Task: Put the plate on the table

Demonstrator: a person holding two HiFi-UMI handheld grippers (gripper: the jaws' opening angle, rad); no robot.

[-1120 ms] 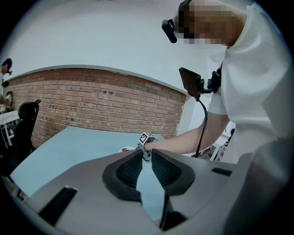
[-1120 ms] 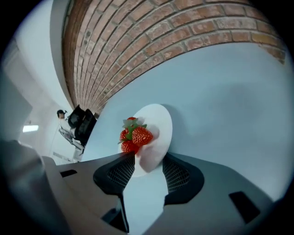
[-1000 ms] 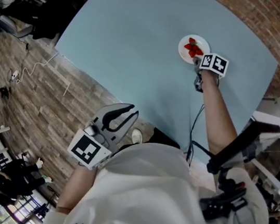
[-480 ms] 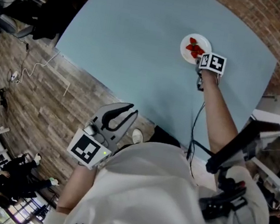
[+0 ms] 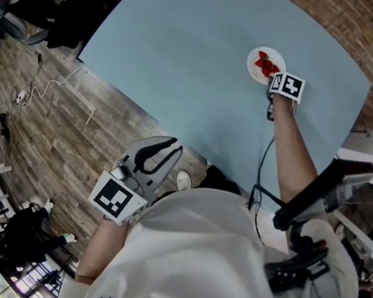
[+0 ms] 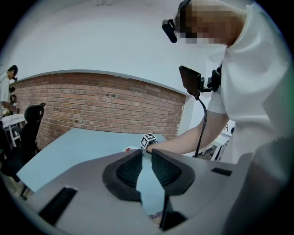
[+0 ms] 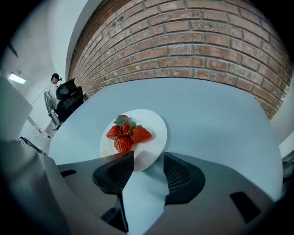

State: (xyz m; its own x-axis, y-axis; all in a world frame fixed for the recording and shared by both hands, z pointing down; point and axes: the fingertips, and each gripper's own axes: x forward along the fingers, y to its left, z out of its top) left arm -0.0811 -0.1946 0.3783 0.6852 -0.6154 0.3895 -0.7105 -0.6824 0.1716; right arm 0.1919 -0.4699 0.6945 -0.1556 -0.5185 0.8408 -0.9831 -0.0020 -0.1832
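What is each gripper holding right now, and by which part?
Nothing is held. The right gripper has just been opening; the plate rests on the table, near rim between the jaws, unclamped. The left gripper is open, empty.

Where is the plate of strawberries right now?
The plate sits on the blue table, upper right in the head view. Its near rim is at the tips of the right gripper, whose jaws have just been opening and grip nothing.

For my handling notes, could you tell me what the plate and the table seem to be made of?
The plate looks like glazed white ceramic or melamine: smooth, plain rim. The table seems matte pale-blue laminate or painted board: even colour, no grain.
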